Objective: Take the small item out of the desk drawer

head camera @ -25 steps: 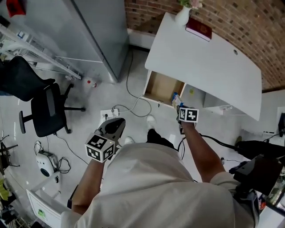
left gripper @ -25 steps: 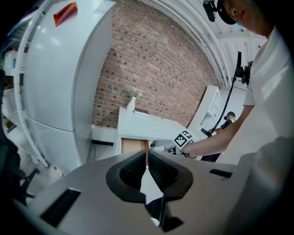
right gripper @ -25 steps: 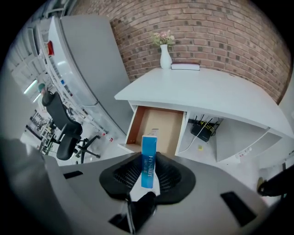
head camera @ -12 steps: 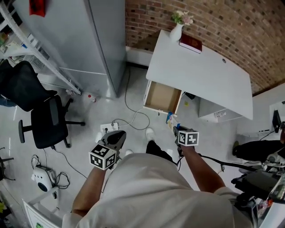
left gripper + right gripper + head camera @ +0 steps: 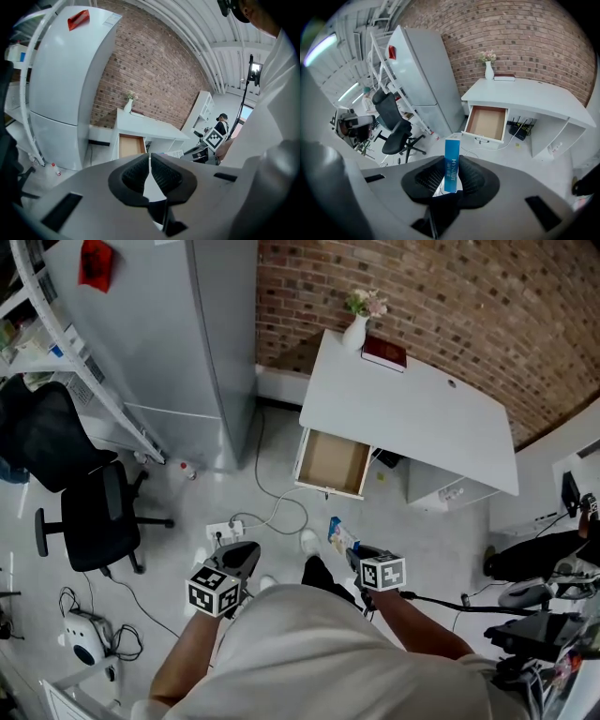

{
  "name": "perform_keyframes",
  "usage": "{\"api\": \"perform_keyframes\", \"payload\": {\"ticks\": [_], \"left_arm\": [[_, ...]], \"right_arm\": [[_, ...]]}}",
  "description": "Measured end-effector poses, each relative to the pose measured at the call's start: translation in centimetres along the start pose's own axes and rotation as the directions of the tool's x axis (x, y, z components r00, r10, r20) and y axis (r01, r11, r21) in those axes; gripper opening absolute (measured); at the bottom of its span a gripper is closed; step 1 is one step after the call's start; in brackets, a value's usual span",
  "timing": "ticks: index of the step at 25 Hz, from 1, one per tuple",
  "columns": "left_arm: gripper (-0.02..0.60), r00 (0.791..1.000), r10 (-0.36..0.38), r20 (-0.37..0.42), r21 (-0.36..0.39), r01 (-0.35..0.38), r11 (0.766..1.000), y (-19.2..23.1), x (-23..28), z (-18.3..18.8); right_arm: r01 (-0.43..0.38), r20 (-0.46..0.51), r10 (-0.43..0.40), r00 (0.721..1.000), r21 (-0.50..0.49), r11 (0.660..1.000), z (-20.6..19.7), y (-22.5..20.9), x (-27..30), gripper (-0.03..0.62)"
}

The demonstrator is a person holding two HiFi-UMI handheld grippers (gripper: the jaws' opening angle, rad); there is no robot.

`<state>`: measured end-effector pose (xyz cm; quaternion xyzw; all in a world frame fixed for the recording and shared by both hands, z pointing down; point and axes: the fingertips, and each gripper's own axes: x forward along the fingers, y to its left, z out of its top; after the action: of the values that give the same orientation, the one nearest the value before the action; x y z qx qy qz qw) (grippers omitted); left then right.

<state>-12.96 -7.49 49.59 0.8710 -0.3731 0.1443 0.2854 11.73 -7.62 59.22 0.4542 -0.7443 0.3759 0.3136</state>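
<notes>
A small blue-and-white box [image 5: 452, 149] stands upright between the pads of my right gripper [image 5: 451, 165], which is shut on it. In the head view the box [image 5: 339, 534] pokes out ahead of the right gripper [image 5: 353, 555], over the floor and well short of the desk. The desk drawer [image 5: 330, 463] hangs open under the white desk [image 5: 412, 418]. Its wooden inside [image 5: 487, 123] shows bare. My left gripper [image 5: 245, 556] is held low at the left, jaws together with nothing in them [image 5: 150, 163].
A white vase with flowers [image 5: 355, 331] and a dark red book [image 5: 384, 352] sit at the desk's back edge by the brick wall. A grey cabinet [image 5: 159, 334], a black office chair [image 5: 84, 512], and a power strip with cables [image 5: 225, 531] are on the floor at left.
The right gripper has drawn back from the drawer with the box, and the desk now lies farther off. The left gripper has kept its place beside the body.
</notes>
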Motion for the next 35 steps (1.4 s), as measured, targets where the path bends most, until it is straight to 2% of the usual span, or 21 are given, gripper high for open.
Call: {"api": "perform_keyframes", "payload": {"ticks": [8, 24, 35], "left_arm": [[0.029, 1.000, -0.002, 0.004, -0.009, 0.002, 1.000, -1.1, -1.0, -1.3], [0.029, 0.999, -0.042, -0.025, 0.005, 0.042, 0.999, -2.6, -0.4, -2.0], [0.029, 0.999, -0.027, -0.028, -0.008, 0.027, 1.000, -1.9, -1.0, -2.6]], "right_arm": [[-0.028, -0.007, 0.028, 1.000, -0.027, 0.999, -2.1, 2.2, -1.2, 0.112], [-0.035, 0.028, 0.035, 0.999, -0.002, 0.999, -2.8, 2.7, -2.7, 0.112], [-0.050, 0.030, 0.051, 0.998, -0.017, 0.999, -2.4, 3.5, -2.2, 0.112]]}}
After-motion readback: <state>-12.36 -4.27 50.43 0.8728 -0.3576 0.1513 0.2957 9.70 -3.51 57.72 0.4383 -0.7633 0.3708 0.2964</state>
